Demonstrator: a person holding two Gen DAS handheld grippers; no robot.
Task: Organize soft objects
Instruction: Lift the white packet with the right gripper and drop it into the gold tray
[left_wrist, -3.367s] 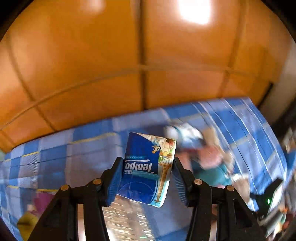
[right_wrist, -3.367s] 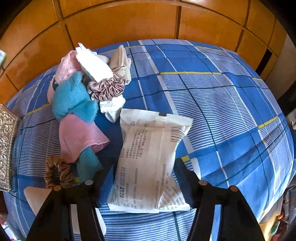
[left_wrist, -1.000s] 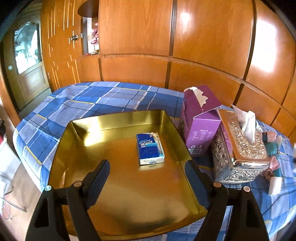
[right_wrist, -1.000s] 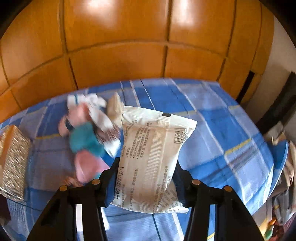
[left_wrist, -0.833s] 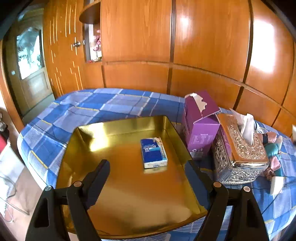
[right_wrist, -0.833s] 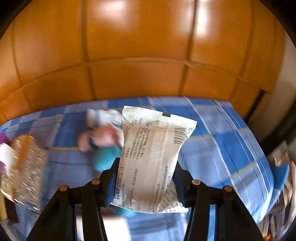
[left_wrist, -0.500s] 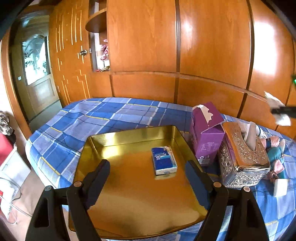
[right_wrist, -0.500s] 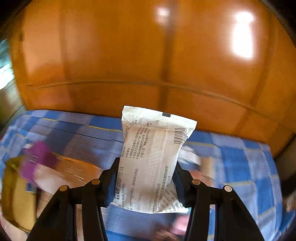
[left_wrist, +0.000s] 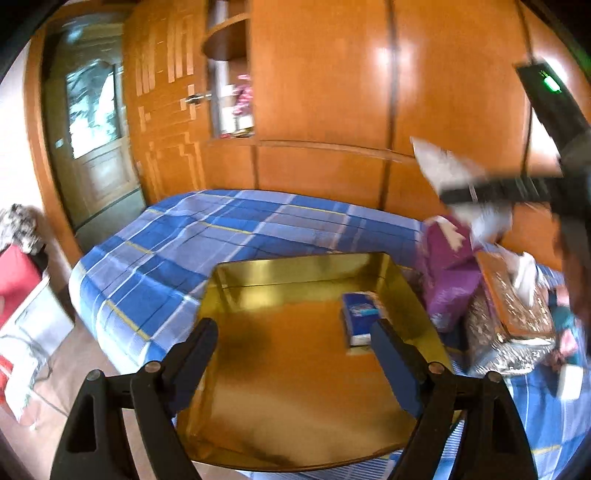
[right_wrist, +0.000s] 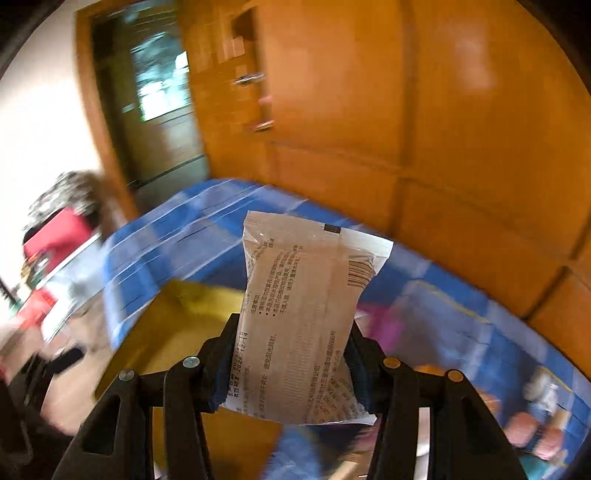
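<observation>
On the bed's blue plaid cover (left_wrist: 236, 225) sits a gold tray (left_wrist: 280, 275), and one small blue tissue pack (left_wrist: 360, 321) already lies inside it near the right wall. Judging from that, the sorting is underway but far from finished: a white wipes packet (right_wrist: 306, 325) is in transit, and a blurred heap of soft pink and teal items (left_wrist: 565, 325) waits on the cover beyond the purple tissue box (left_wrist: 448, 273) and the ornate silver tissue box (left_wrist: 513, 325).

The right claw (right_wrist: 291, 365) is clamped on the lower half of the wipes packet, which stands upright between the pads, tilted slightly. It points down toward the tray's near corner, with the background streaked by motion. The left claw (left_wrist: 295, 354) hovers over the tray, angled downward, its jaws opening with nothing between them. In the left wrist view, the right claw and its packet appear at the upper right, above the boxes.
</observation>
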